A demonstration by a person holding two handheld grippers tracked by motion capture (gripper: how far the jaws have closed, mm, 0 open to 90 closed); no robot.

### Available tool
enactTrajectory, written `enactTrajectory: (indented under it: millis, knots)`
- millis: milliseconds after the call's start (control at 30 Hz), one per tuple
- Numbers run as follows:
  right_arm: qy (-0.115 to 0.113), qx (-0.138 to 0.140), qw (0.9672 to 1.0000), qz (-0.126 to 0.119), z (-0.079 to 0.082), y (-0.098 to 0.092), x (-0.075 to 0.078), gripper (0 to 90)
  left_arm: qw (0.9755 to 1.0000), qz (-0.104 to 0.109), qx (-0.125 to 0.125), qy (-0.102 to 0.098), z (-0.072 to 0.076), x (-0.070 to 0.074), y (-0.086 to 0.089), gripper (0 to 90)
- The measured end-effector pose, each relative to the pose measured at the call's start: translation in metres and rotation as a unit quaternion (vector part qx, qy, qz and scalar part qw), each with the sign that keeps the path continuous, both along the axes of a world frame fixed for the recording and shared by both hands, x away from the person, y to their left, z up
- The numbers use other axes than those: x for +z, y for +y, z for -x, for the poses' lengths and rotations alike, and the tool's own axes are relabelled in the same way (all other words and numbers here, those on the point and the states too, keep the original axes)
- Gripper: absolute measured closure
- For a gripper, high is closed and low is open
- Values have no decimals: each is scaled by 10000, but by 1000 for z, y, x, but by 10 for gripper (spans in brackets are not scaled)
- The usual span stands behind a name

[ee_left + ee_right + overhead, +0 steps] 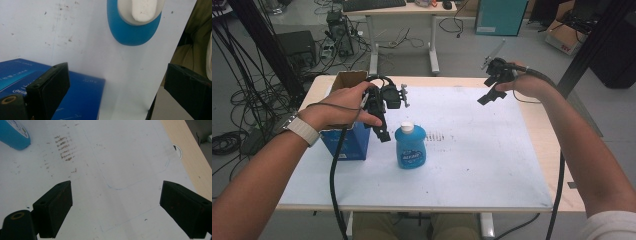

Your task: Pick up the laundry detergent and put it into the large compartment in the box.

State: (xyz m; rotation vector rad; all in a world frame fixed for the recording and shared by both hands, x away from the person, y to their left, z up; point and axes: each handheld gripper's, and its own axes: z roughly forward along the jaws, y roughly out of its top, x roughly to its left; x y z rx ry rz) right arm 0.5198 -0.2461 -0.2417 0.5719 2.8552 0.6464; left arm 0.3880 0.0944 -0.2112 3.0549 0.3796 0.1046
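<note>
High view, desk [492, 165]: white sheet over a pale wooden top, fills the middle of the frame.
High view, blue bottle [410, 145]: upright with a white cap, centre-left of the frame, on the white sheet.
High view, blue box [346, 134]: open-topped, left of the bottle and near it, at the desk's left edge.
High view, left hand-held gripper [383, 131]: held above the gap between box and bottle, jaws pointing down, just beside the bottle's cap.
High view, right hand-held gripper [490, 95]: upper right of the frame, raised over the far right part of the sheet, well apart from the bottle.
Left gripper view, jaws: spread wide, nothing between them; the bottle's cap sits at top centre, the box at lower left.
Right gripper view, jaws: spread wide over bare sheet with brown smudges [65, 148] at upper left; the bottle's edge shows in the top left corner.
</note>
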Motion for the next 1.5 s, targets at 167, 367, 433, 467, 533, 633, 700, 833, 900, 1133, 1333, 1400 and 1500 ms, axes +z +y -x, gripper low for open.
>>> enactTrajectory:
  millis: [167,367,433,467,533,633,700,833,900,1133,1333,1400,1500]
  knots:
    - [-7,-7,10000,-26,0,0,1,110,10000,-33,14,-12,0,1,0,68]
    - [-1,-30,10000,-46,1,0,2,110,10000,-53,23,-18,1,2,0,68]
    - [-7,-43,10000,-32,1,0,2,110,10000,-48,21,-28,1,2,0,68]
    - [-10,-47,10000,-30,1,0,2,110,10000,-42,14,-25,1,2,0,68]
    - [0,-50,10000,-23,1,0,1,110,10000,-32,17,-41,2,2,0,69]
    - [-3,-50,10000,-25,1,-1,2,110,10000,-28,12,-44,2,2,-1,71]
    - [-10,-53,10000,-29,2,-1,2,110,10000,-35,7,-40,1,1,-1,71]
    - [-13,-82,10000,-22,3,-3,3,110,10000,-25,5,-36,2,2,-2,72]
    - [-17,-89,10000,-36,3,-4,3,110,10000,-29,7,-38,2,2,-1,73]
    - [-17,-86,10000,-35,3,-4,3,110,10000,-24,5,-48,2,3,0,74]
    - [-15,-86,10000,-39,4,-4,4,110,10000,-7,14,-70,2,4,-1,74]
    - [-10,-95,9999,-39,4,-4,4,110,10000,-6,19,-73,2,5,-1,74]
    - [0,-102,9999,-34,4,-5,3,110,10000,-26,16,-73,2,5,-1,74]
